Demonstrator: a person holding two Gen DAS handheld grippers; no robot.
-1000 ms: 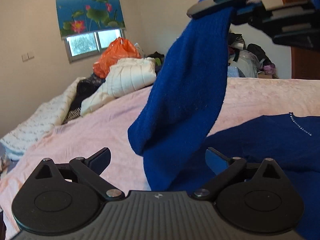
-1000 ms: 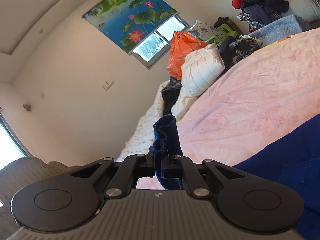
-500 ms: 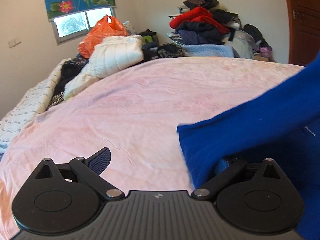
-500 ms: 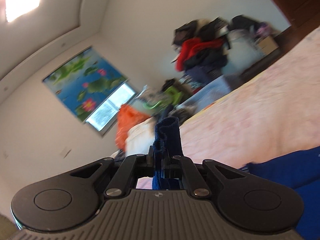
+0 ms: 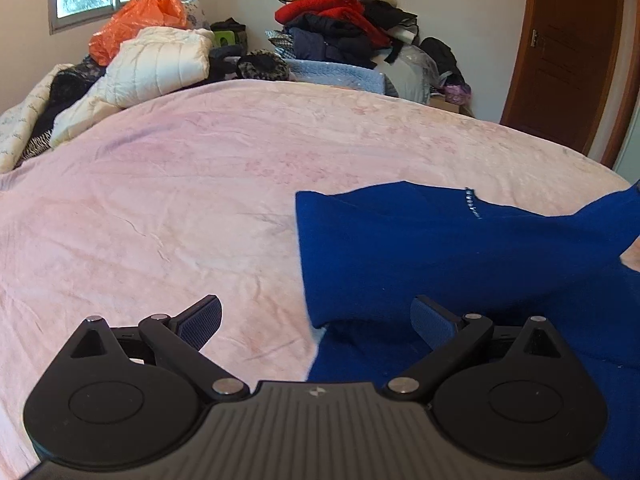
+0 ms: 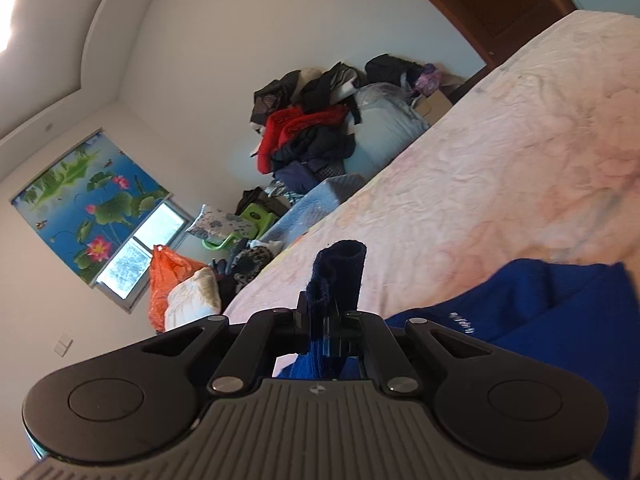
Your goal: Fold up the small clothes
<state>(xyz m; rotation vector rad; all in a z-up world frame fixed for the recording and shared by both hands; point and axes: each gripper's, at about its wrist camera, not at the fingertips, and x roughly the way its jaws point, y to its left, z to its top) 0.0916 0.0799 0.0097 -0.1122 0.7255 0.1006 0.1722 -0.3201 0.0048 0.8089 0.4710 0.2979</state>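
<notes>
A blue knit sweater lies on the pink bedspread, at the right of the left wrist view, with its sleeve laid across the body. My left gripper is open and empty just above the sweater's left edge. My right gripper is shut on the sweater's sleeve end, which sticks up between the fingers. The sweater's body shows to the right in the right wrist view.
A white padded bundle and an orange bag lie at the bed's far left. A heap of red and dark clothes stands against the back wall. A brown door is at the right.
The right gripper has carried the hanging sleeve down and to the right across the sweater. The sleeve now lies low over the body. The left gripper stays open.
</notes>
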